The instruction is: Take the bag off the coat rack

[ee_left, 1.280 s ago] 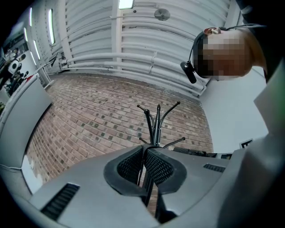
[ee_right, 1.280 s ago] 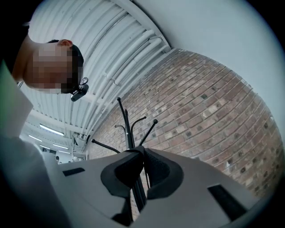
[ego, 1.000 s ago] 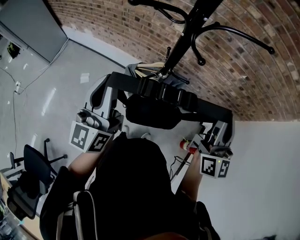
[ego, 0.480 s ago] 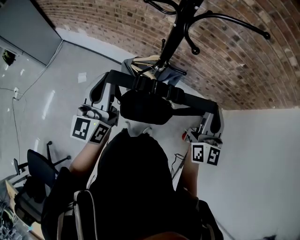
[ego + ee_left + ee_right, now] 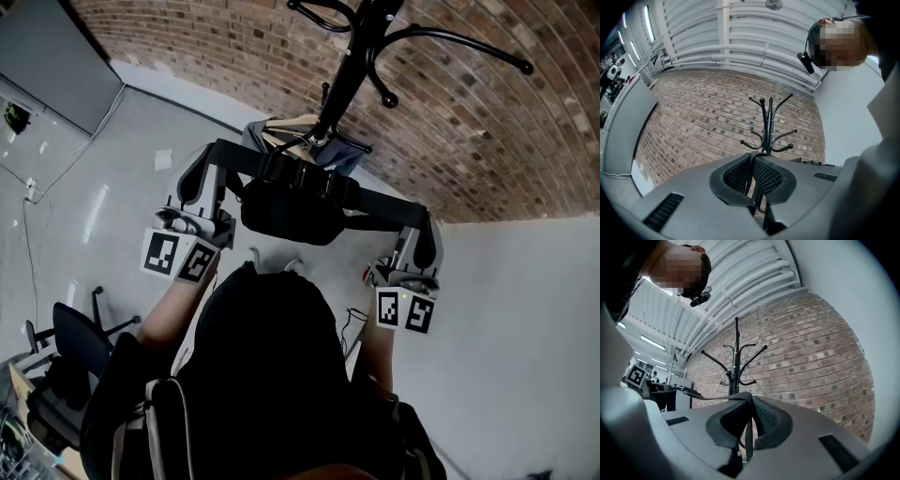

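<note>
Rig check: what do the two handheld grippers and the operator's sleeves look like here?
The left gripper and right gripper match: light grey moulded shells with dark slotted vents, and black fingers with mesh-textured pads. Each carries a white cube printed with black square markers. No cables show on either. The operator wears a black top; the forearms are uncovered.
</note>
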The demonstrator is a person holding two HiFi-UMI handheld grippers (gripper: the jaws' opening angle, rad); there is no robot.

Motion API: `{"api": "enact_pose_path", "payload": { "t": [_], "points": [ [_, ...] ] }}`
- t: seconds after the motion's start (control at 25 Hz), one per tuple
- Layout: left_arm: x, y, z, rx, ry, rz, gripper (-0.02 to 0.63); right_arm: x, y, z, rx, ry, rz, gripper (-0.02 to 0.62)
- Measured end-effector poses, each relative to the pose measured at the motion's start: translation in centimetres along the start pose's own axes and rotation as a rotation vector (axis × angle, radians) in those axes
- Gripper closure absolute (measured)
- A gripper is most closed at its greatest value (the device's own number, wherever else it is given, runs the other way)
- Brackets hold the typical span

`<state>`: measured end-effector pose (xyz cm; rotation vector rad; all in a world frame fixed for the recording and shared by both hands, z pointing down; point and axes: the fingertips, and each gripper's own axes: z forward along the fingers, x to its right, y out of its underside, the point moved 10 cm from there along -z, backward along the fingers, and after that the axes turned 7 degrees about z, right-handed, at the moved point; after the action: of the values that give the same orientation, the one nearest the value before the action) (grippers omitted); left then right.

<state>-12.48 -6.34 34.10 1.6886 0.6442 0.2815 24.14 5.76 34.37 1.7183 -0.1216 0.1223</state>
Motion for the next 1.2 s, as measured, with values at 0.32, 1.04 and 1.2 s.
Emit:
{"api": "enact_pose_path", "payload": {
  "t": [0.32, 1.04, 1.2],
  "points": [
    [0.4, -0.6, 0.2, 0.004, 0.024, 0.001, 0.583, 0.1, -0.8, -0.1, 0.003, 0.034, 0.006, 0.574],
    [-0.2, -2.8, -2.9, -0.061, 0.106, 0.009, 0.583, -3.6, -2.3, -5.0, 0.03, 0.114, -0.016, 0.574],
    [0.0, -4.1, -2.8, -0.032, 0.13, -0.029, 0.583, -4.3, -2.7, -5.5, 0.044, 0.138, -0.003, 0.574]
  ]
}}
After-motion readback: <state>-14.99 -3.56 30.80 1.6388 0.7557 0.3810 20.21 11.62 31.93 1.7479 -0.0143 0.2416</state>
